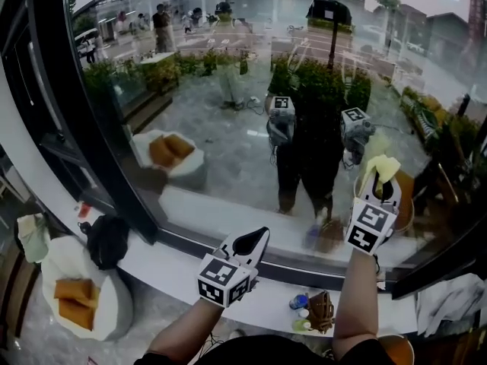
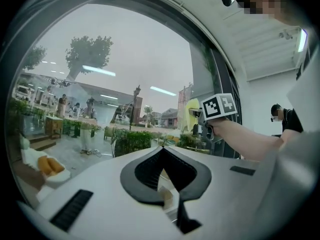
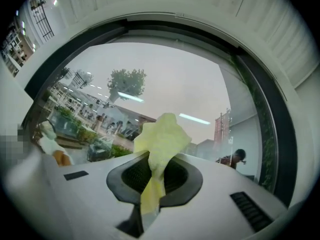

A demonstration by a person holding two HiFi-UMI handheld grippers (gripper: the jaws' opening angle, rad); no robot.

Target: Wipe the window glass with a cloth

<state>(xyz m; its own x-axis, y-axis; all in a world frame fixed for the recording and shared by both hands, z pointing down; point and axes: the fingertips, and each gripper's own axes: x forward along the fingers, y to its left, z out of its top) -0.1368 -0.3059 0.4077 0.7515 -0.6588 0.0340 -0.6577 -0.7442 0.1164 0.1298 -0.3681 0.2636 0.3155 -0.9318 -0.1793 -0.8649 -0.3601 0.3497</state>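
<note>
The window glass (image 1: 251,74) fills the upper head view and mirrors the person and both grippers. My right gripper (image 1: 384,182) is raised at the right, close to the pane, shut on a yellow cloth (image 1: 383,167) that sticks up past its tips. In the right gripper view the cloth (image 3: 162,134) bunches out of the shut jaws of the right gripper (image 3: 152,156) in front of the glass (image 3: 165,69). Whether the cloth touches the pane, I cannot tell. My left gripper (image 1: 259,239) is lower, over the sill, shut and empty. The left gripper (image 2: 162,150) looks toward the cloth (image 2: 191,111).
A white sill (image 1: 175,268) runs under the window inside a black frame (image 1: 84,128). Small bottles (image 1: 299,303) and a brown object (image 1: 323,310) sit on it near my right arm. A black bag (image 1: 106,238) lies at the left, above a chair with orange cushions (image 1: 76,299).
</note>
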